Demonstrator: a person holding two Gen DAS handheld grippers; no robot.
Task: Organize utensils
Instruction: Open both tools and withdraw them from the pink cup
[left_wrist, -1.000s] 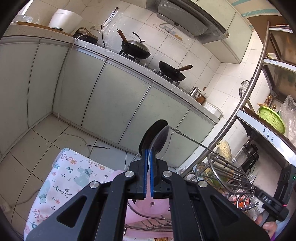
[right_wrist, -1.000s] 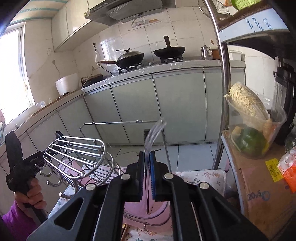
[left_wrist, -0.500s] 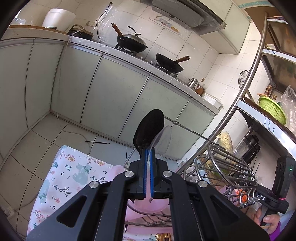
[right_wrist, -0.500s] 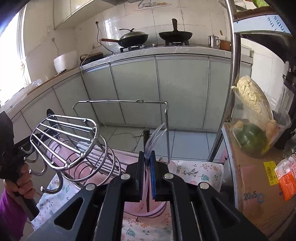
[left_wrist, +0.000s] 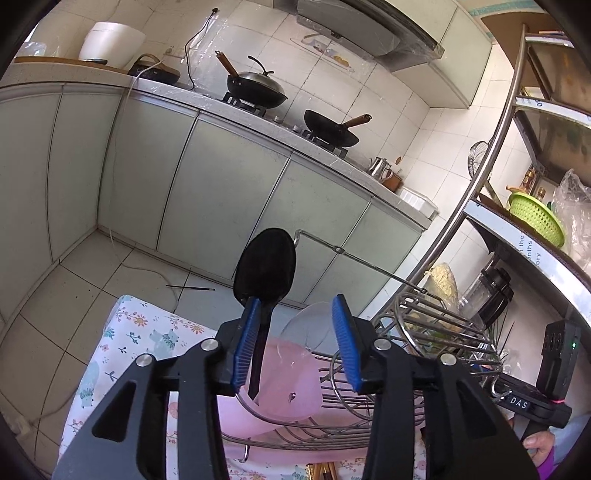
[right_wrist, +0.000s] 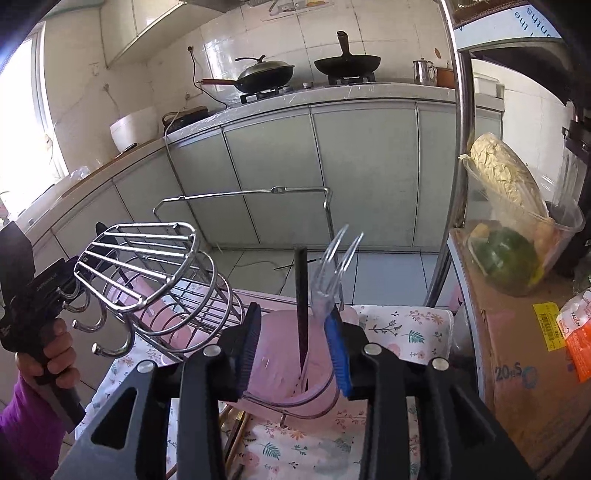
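Left gripper (left_wrist: 295, 343): jaws parted, just opened, blue pads well apart. Black spoon (left_wrist: 265, 266) standing upright between them, bowl up at 12 o'clock, handle running down against the inner face of the left pad (left_wrist: 245, 343) (contact or mere overlap cannot be told) and into the pink cup (left_wrist: 284, 384). Clear plastic spoon (left_wrist: 308, 328) leaning in the same cup, bowl toward 1 o'clock, between the pads and clear of the right one. No grip on either.

Right gripper (right_wrist: 295, 347): jaws likewise parted, just opened. Clear plastic fork (right_wrist: 327, 284) standing in the pink cup (right_wrist: 280, 354), tines up toward 1 o'clock, its lower part beside the right pad (right_wrist: 338, 354); pressed or not, cannot tell, though the opposite pad stands apart from it. Black handle (right_wrist: 301, 306) upright in the cup at 12 o'clock, between the pads, touched by neither.

Cup seated in a wire ring at the front of the metal rack (right_wrist: 155, 273), on a floral cloth (right_wrist: 406, 332). Curved wire basket of the rack at 10 o'clock in the right view, hooks beneath it. A hand (right_wrist: 48, 354) in a purple sleeve at 9 o'clock, holding the other gripper's handle.

Background (not handled): two woks (left_wrist: 255, 88) on the stove at 12 o'clock, green basket (left_wrist: 535, 218) on shelving at 3 o'clock, cardboard box (right_wrist: 524, 354) at 3 o'clock in the right view.
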